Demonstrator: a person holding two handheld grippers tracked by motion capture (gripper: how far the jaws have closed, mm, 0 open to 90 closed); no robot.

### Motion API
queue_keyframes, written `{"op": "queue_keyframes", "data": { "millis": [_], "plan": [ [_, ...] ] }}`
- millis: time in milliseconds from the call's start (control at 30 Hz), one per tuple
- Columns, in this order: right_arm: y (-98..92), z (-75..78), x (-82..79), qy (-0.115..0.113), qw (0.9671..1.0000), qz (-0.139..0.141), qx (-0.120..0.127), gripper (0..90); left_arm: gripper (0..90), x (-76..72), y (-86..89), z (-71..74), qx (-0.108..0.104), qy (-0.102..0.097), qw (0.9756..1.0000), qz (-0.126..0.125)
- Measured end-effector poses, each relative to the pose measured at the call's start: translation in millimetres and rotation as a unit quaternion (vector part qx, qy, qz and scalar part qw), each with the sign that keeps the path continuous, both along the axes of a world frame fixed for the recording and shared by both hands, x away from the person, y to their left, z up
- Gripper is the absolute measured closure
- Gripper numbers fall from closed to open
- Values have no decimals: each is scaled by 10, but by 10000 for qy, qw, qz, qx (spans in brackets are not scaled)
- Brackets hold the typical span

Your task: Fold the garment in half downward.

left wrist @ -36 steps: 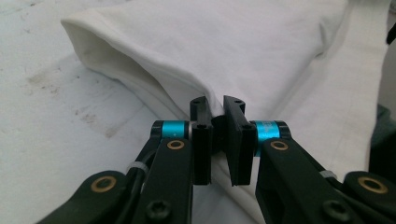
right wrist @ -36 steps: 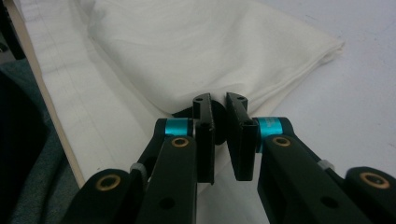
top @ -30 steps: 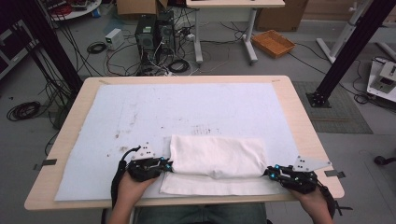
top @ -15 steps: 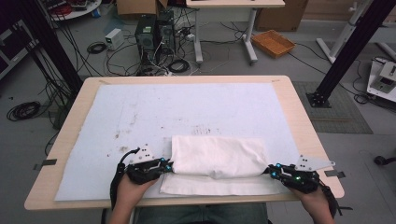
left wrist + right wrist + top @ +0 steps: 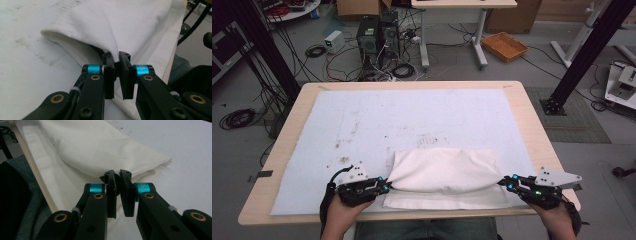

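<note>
A: Both sets of jaws are pressed together on cloth. The left gripper [image 5: 384,186] pinches the left end of the white cloth's [image 5: 444,170] top layer, and the right gripper [image 5: 506,182] pinches its right end.

B: What has changed?

A: Compared with a second ago, the fold edge sits slightly farther from the person and puffs higher. I judge a fold is being carried over the lower layer, roughly midway.

B: Where is the cloth?

A: At the near middle of the table [image 5: 532,120], on a stained pale mat [image 5: 412,120]. It is soft, matte, woven stuff; the lifted layer bulges like a pillow, and the flat layer beneath shows a stitched hem.
</note>
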State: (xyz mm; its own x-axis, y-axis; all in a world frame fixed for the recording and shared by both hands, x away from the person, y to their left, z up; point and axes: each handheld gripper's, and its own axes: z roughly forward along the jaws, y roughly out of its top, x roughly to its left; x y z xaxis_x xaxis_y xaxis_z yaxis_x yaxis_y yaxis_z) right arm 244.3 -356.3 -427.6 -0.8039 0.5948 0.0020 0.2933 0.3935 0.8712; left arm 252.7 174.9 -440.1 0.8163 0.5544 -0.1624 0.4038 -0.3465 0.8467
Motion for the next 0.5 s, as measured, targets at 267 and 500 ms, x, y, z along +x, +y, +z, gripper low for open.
{"op": "queue_keyframes", "data": {
  "millis": [267, 500],
  "plan": [
    [-1, -77, -44, 89, 9999, 21, -57, 850, 830, -54, 15, -37, 22, 50, 10000, 15],
    [3, -81, -81, 59, 9999, 18, -94, 850, 831, -63, 29, -43, 33, 66, 10000, -28]
  ]
}}
